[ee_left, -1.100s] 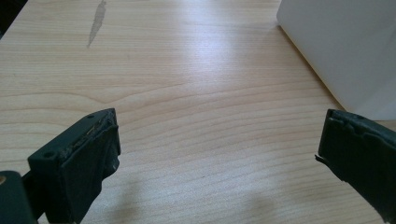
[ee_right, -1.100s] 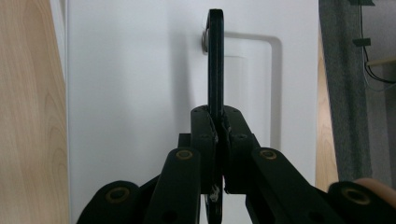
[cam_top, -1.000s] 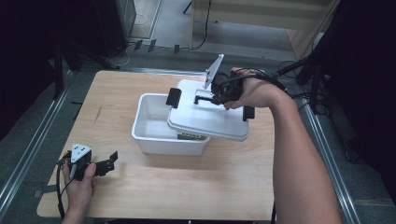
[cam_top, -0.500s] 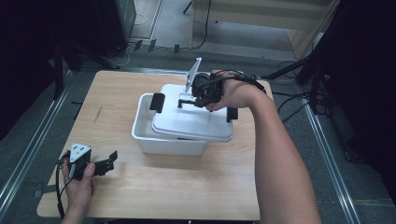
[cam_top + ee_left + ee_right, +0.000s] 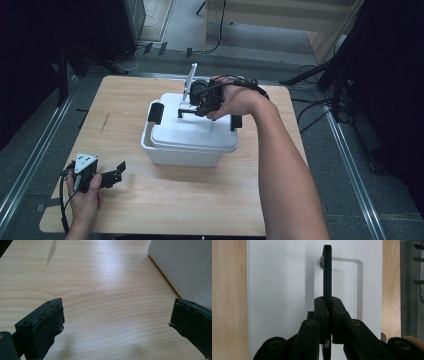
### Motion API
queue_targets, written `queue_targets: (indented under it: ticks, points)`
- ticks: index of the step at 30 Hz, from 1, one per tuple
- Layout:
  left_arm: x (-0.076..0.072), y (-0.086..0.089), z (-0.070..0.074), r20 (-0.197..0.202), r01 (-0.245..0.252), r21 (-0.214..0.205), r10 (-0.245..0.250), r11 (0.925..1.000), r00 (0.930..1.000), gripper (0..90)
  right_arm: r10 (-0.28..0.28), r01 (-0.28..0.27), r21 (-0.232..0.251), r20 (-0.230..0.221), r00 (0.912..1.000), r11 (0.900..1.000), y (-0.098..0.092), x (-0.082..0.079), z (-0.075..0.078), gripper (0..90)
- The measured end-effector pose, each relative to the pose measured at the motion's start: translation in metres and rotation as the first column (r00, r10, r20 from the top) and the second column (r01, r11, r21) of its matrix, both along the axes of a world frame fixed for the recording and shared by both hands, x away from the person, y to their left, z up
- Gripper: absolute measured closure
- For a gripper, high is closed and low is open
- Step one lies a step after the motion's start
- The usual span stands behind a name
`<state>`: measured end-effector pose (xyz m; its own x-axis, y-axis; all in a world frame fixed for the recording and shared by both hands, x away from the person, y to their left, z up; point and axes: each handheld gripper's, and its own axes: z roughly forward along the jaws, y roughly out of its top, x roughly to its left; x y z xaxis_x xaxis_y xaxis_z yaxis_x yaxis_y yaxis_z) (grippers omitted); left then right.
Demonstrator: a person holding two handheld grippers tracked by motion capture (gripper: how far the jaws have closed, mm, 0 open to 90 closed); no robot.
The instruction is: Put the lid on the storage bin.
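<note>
Near the desk's [image 5: 165,200] front left corner, the left tongs [image 5: 116,171] rest with jaws spread wide and nothing between them. Mid-desk, toward the back edge, sits the white box [image 5: 180,152], its lid [image 5: 192,132] lying on top. The right tongs [image 5: 187,111] pinch the lid's black handle [image 5: 327,272].

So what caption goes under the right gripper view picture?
Right claw shut on the black handle of the white lid, over the wooden table.
</note>
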<state>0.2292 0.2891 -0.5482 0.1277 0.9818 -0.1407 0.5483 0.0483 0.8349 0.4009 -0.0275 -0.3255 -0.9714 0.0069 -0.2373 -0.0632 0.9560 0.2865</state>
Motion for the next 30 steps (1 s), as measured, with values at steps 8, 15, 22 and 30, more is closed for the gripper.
queue_targets:
  ticks: [8, 15, 22, 30]
  points:
    - [0.000, 0.000, 0.000, 0.000, 0.001, 0.000, -0.001, 1.0000, 1.0000, 0.0, 0.016, -0.016, -0.005, -0.001, 0.9999, 0.9999, 0.013, -0.001, 0.000, 85.6]
    - [0.000, 0.000, 0.000, -0.001, 0.001, -0.002, -0.001, 1.0000, 1.0000, 0.0, 0.006, -0.006, -0.014, -0.007, 1.0000, 0.9999, 0.021, -0.003, -0.001, 85.6]
    - [0.000, 0.000, 0.000, 0.000, 0.002, -0.004, -0.002, 1.0000, 1.0000, 0.0, 0.024, -0.024, -0.018, -0.009, 0.9997, 0.9996, 0.029, -0.001, -0.007, 85.7]
    - [0.000, 0.000, 0.000, -0.001, 0.001, -0.003, -0.001, 1.0000, 1.0000, 0.0, 0.017, -0.018, -0.033, -0.011, 0.9998, 0.9993, 0.033, -0.002, -0.012, 85.6]
